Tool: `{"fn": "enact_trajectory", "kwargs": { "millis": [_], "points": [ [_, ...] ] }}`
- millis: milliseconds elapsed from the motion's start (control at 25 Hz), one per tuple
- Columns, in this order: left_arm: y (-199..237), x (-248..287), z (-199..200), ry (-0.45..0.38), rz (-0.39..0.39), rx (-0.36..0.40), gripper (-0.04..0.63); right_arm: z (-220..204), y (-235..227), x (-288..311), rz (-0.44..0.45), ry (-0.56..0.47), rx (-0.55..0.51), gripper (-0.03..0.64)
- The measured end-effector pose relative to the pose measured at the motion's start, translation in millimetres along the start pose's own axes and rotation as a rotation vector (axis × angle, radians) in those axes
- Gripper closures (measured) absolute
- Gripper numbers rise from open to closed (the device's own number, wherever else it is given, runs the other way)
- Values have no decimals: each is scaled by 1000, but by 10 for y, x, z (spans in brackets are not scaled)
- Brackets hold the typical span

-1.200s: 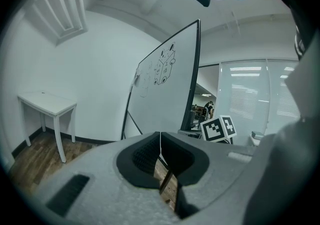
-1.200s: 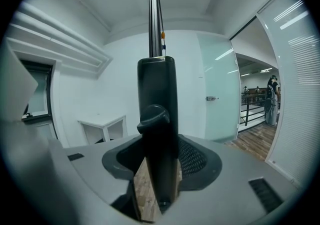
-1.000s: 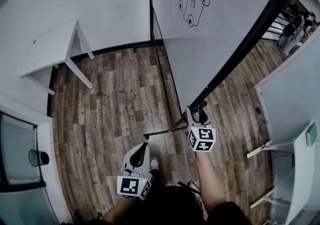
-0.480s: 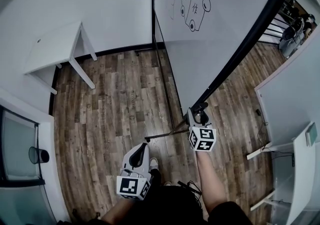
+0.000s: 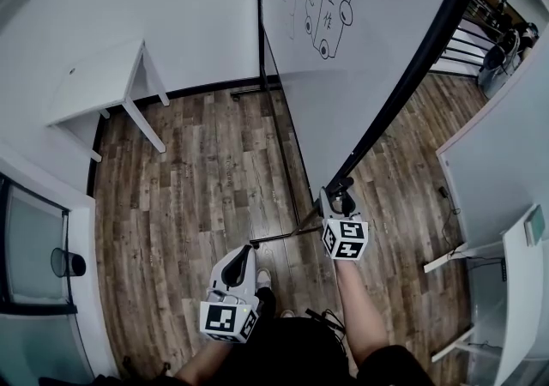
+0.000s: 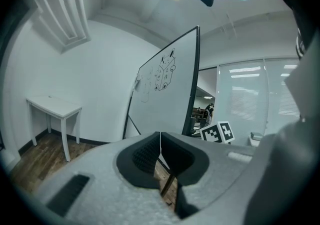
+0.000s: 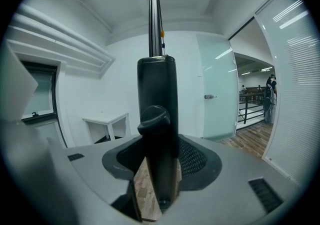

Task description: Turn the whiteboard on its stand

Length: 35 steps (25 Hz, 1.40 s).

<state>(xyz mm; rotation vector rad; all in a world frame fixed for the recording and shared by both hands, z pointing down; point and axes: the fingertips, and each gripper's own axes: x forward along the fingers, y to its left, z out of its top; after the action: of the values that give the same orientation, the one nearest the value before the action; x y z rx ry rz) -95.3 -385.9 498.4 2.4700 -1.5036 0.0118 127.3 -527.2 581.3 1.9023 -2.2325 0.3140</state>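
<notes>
The whiteboard (image 5: 369, 50) stands tilted on its stand, with a marker drawing near its top and a black frame edge (image 5: 403, 88) running down to my right gripper (image 5: 337, 196). That gripper is shut on the black frame post (image 7: 157, 99), just by a round knob (image 7: 154, 119) on the post. My left gripper (image 5: 243, 257) hangs low near the person's body, shut and empty, apart from the board. In the left gripper view the jaws (image 6: 160, 136) touch each other, with the whiteboard (image 6: 165, 99) ahead.
A white table (image 5: 94, 84) stands against the wall at left. The stand's thin black legs (image 5: 283, 161) cross the wood floor under the board. A frosted glass door (image 7: 217, 89) is behind the post. White desks (image 5: 515, 290) crowd the right side, and a glass partition (image 5: 34, 264) the left.
The board's black edge has swung slightly leftward at its top, and a stand foot now shows by the wall. My right gripper keeps its hold; the left has barely moved.
</notes>
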Motion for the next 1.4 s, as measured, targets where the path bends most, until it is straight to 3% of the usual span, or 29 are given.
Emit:
{"fn": "enact_trajectory", "kwargs": {
  "millis": [600, 880, 1400],
  "points": [
    [-108, -479, 152, -15, 24, -20, 574, 55, 123, -420, -2, 19, -8, 420],
    [-772, -878, -413, -43, 44, 11, 574, -484, -198, -1052, 18, -21, 2, 420],
    [-956, -1258, -382, -32, 113, 21, 574, -477, -138, -1348, 35, -16, -8, 420]
  ]
}}
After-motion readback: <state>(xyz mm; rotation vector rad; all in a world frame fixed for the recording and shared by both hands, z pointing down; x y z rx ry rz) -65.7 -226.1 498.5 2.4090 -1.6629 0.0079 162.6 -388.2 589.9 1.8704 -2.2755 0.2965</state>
